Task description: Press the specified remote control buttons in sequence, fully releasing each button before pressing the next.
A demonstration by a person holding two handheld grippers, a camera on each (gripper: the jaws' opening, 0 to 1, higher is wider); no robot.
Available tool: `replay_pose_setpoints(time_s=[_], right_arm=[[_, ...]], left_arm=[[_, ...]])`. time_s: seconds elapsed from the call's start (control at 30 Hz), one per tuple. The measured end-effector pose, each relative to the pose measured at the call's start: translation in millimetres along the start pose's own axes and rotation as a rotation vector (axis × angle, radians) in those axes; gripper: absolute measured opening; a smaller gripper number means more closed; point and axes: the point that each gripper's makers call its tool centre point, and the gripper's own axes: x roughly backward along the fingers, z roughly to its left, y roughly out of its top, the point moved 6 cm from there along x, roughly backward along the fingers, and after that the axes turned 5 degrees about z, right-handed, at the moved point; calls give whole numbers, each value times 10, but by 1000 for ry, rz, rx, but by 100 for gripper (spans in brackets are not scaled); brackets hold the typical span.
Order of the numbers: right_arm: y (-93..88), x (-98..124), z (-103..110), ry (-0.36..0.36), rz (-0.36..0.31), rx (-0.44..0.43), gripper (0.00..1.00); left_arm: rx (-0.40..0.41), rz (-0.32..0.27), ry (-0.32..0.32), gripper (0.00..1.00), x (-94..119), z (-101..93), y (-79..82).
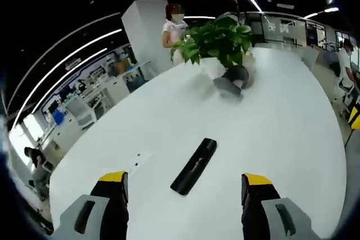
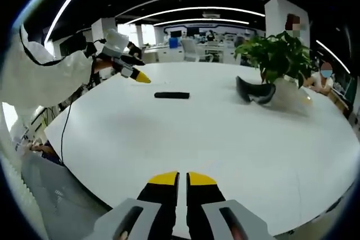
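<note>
Two tools: left tool [image 1: 184,186] spread above remote [image 1: 194,166] — buttons unreadable; right tool [image 2: 182,179] pressed together.

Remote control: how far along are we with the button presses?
Nothing looks pressed yet. The slim black remote control lies flat on the round white table, untouched. The left gripper hovers open just short of it; the right gripper is shut and far off. The whole press sequence remains.
</note>
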Motion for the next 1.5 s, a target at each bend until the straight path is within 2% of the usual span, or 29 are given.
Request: replay_pose_setpoints(time_s=[0.17,0.37,0.5,0.6,0.8,0.83,0.93,1.0,1.1,1.13,1.2,1.23,1.27,1.37,1.4,1.47,1.5], right_arm=[[-16,-7,-12,-3,17,-18,0],[-39,-5,-9,-6,39,-25,0],[-44,0,-11,-10,44,-27,0],[-46,5,-19,-14,46,-33,0],[-64,-10,-2,-7,66,-34,0],[-66,-16,12,-4,71,-26,0],[-78,-23,14,-4,86,-20,0],[-85,-27,3,-6,91,-25,0],[-85,-25,3,-6,92,-27,0],[-88,-27,7,-4,95,-27,0],[-97,-33,13,-3,107,-25,0],[-98,-35,13,-3,108,-25,0],[-98,-35,12,-5,108,-24,0],[-102,-38,6,-7,112,-30,0],[-104,-39,6,-7,114,-29,0],[-105,-41,7,-9,114,-25,0],[-107,-42,5,-9,116,-27,0]], left_arm=[[-58,58,-48,76,-262,50,-11],[-97,103,-81,70,-442,93,-15],[-124,146,-122,70,-574,93,-93],[-144,189,-136,69,-666,125,-161],[-172,240,-141,60,-793,201,-201],[-183,243,-140,60,-812,206,-205],[-233,279,-188,57,-875,182,-236],[-275,312,-185,56,-914,195,-259],[-273,348,-234,53,-964,174,-274],[-250,364,-245,54,-983,163,-286],[-291,419,-263,52,-984,188,-324],[-297,394,-255,51,-1014,196,-281],[-302,392,-276,51,-1029,182,-276],[-289,417,-308,50,-1057,190,-274],[-275,433,-334,48,-1059,181,-287],[-193,475,-398,40,-1059,136,-320],[-182,475,-432,37,-1066,123,-329]])
